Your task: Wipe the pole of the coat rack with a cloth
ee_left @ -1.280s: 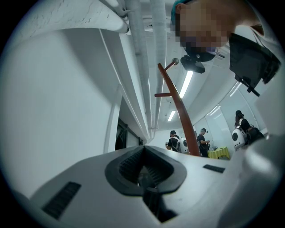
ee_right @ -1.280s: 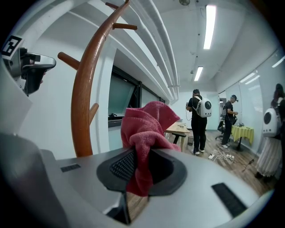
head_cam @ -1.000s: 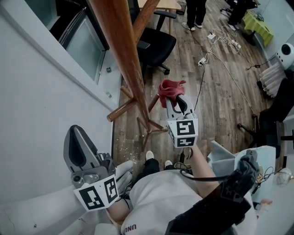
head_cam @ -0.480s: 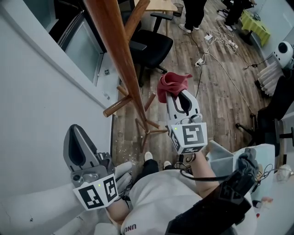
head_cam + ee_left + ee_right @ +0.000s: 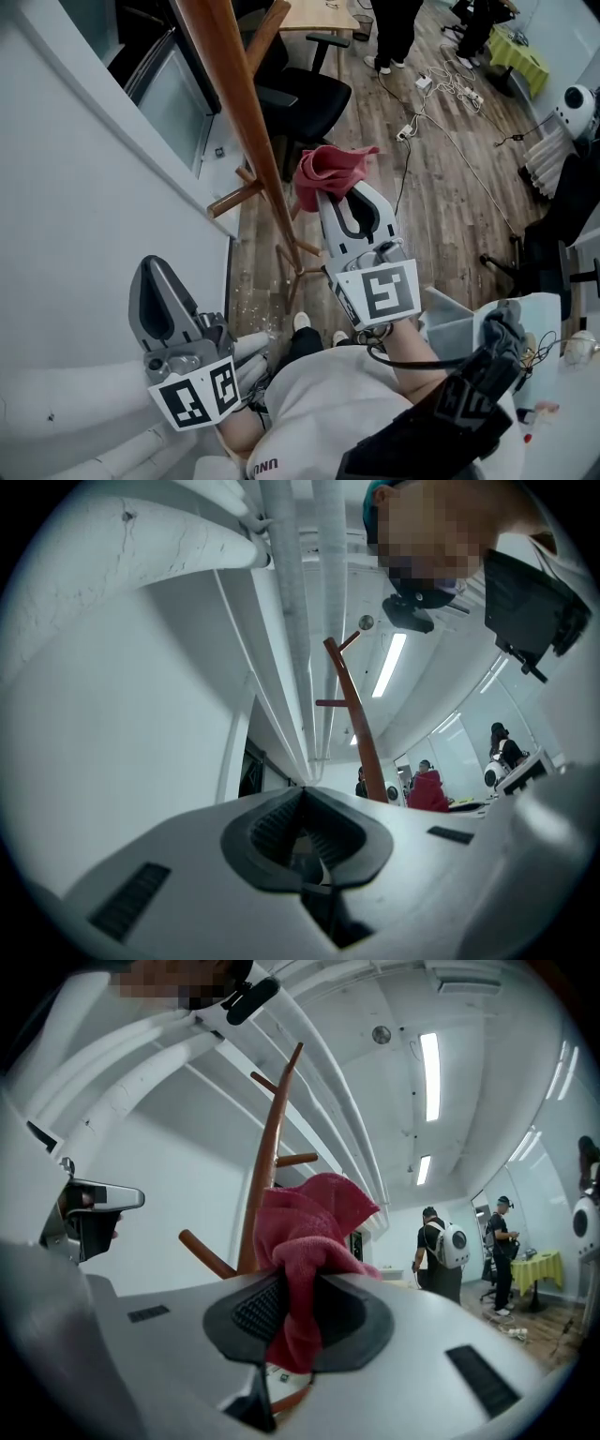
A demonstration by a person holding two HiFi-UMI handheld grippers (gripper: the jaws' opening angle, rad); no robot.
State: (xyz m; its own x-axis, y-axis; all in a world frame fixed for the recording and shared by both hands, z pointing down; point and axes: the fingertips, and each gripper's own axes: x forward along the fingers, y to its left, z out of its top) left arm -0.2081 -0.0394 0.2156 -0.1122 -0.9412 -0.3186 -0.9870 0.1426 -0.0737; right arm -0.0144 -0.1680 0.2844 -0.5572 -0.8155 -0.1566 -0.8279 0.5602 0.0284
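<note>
Right tool [image 5: 342,194] — jaws clamped on red cloth [image 5: 328,167], bunched end forward, just right of coat rack pole [image 5: 242,112], apparently ready for wiping. Left tool [image 5: 157,281] — jaws together, empty, near left, likely kept clear.

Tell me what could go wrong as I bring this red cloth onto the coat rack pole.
1. The right hand-held gripper pinches only a bunched strip of the red cloth; rubbing could tug it free.
2. A side peg juts from the pole near the cloth and might snag it.
3. The left hand-held gripper is shut, empty and away from the pole, so nothing steadies it against a hard push.
</note>
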